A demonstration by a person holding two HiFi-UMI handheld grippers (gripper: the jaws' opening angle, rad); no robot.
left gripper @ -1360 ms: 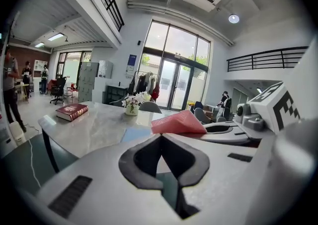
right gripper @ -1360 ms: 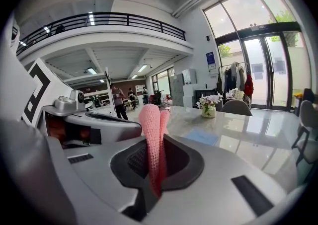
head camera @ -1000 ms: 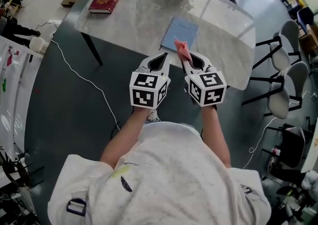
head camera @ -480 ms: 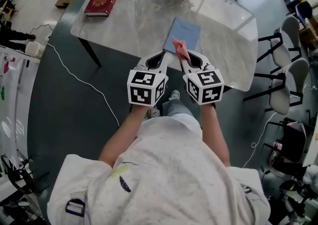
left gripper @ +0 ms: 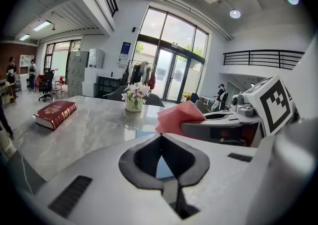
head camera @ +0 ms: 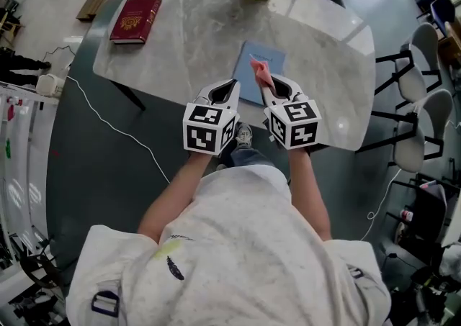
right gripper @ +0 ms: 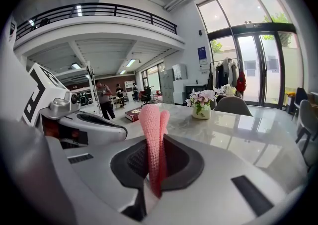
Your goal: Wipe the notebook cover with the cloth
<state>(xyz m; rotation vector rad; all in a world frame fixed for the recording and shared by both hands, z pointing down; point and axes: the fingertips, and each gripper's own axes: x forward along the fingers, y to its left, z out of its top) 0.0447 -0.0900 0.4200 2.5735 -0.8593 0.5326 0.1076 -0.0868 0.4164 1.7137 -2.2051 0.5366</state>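
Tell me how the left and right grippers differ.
The left gripper is shut on nothing; the right gripper is shut on the pink cloth. In the head view the left gripper's tip reaches the left edge of the blue notebook; the right gripper's overlaps its middle. Both point toward the table.
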